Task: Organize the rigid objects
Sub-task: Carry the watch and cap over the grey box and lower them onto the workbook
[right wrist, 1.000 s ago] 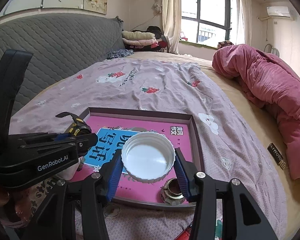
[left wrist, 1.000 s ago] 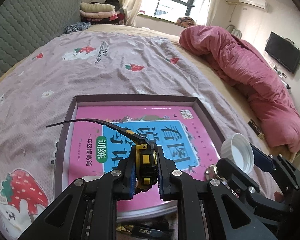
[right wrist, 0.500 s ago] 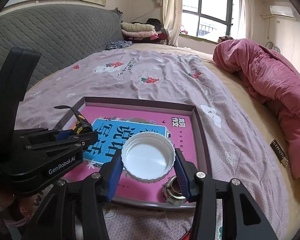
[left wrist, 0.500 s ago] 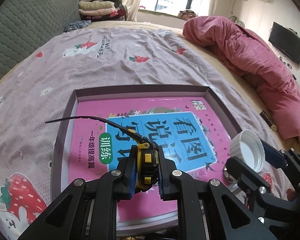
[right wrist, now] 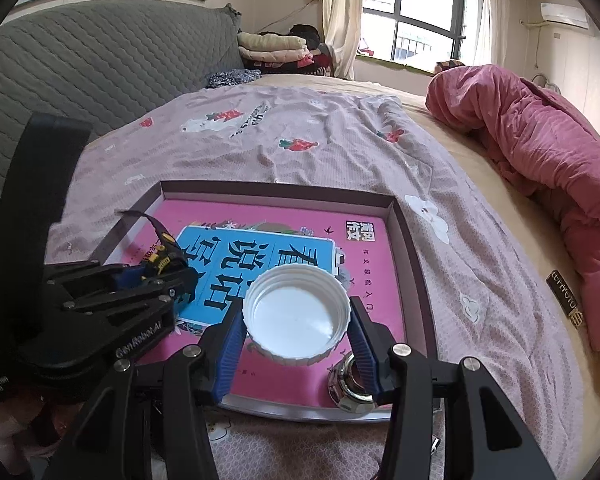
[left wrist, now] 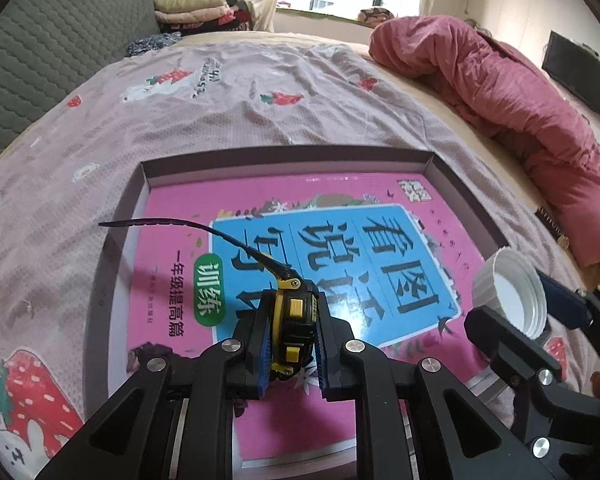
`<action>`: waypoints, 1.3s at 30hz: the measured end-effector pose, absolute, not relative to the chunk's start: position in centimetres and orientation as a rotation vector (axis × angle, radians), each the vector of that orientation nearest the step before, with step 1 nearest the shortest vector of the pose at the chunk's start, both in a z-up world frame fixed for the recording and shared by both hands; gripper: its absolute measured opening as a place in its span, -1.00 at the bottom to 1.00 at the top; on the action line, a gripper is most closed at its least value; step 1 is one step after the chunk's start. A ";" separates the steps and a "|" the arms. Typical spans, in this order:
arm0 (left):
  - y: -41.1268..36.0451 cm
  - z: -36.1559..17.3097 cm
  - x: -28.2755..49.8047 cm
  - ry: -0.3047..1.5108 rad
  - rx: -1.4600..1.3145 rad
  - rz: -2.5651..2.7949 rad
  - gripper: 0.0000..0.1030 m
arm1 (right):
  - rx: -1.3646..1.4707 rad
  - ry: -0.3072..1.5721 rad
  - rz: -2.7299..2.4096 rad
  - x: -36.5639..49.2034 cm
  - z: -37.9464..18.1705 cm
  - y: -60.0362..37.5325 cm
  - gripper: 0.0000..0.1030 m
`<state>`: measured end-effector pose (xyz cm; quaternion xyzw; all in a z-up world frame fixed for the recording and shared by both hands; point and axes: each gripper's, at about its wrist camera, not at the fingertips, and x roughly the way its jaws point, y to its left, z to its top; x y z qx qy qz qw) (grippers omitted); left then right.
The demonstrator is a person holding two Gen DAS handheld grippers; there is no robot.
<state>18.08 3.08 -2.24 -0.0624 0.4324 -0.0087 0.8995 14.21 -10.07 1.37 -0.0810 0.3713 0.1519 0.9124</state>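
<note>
Tape measure (left wrist: 293, 332), a small yellow-and-black plastic one with a thin black strap (left wrist: 188, 227) trailing off to the left, sits clamped between the pads of the left gripper (left wrist: 291, 338). In the left wrist view its long axis runs forward along the fingers, held above the near half of the shallow brown cardboard tray (left wrist: 284, 157). A pink-and-blue children's workbook (left wrist: 340, 248) covers the tray floor directly beneath it. At the right edge of this view the white ribbed plastic jar lid (left wrist: 510, 292) shows, pinched by the other tool, over the tray's right wall.

In the right wrist view, the right gripper (right wrist: 296, 322) has its blue-padded fingers spread fairly wide and closed on the jar lid's rim, hollow side up. The lid hangs over the near right part of the workbook. Just below and right of it, a round shiny metal fitting (right wrist: 350, 384) rests in the tray's near corner, close under the right finger. The left gripper appears at the left with the tape measure's end poking out.

Both loads seem to lie above the tray already, so each release looks to need mostly a downward move; the lid probably should land clear of the metal fitting, towards the workbook's middle. The tray rests on a lilac strawberry-print bedsheet (right wrist: 332, 136).
</note>
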 end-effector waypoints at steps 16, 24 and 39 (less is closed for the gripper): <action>3.7 -2.9 18.2 0.921 -0.138 -0.022 -0.64 | -0.226 0.812 0.328 15.2 -0.1 -8.6 -0.04; 3.8 -3.0 18.3 0.920 -0.137 -0.020 -0.64 | -0.277 0.838 0.308 15.9 -0.7 -8.1 -0.04; 3.8 -3.0 18.3 0.920 -0.137 -0.021 -0.64 | -0.320 0.907 0.316 15.8 -2.0 -7.3 -0.04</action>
